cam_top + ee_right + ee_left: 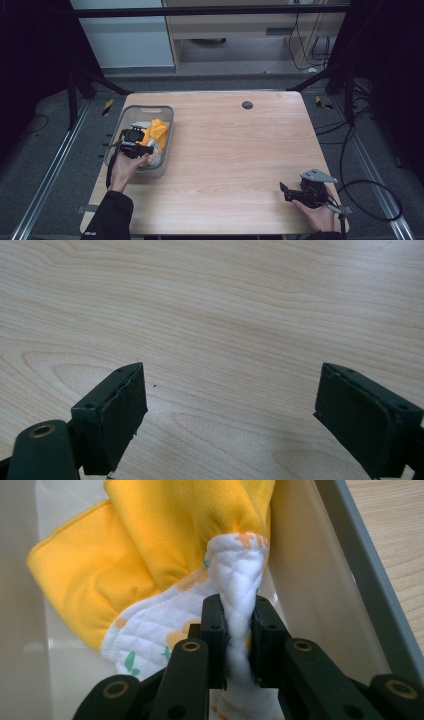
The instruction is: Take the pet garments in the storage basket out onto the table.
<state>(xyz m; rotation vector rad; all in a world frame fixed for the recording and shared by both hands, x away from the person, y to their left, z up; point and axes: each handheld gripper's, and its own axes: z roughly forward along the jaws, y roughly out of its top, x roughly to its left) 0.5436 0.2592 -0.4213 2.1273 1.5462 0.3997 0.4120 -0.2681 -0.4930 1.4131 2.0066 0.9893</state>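
While the right gripper (230, 415) lay spread far across the table (235, 150), the left gripper (240, 630) pinched the quilted cloth (240, 580) upright in the bin (167, 135).

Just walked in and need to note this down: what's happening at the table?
A person works with a gripper in each hand. The left gripper reaches into the grey bin at the table's left and is pinched shut on a fold of the yellow and white quilted cloth, which lies in the bin. The right gripper hovers open over bare wooden table, holding nothing.
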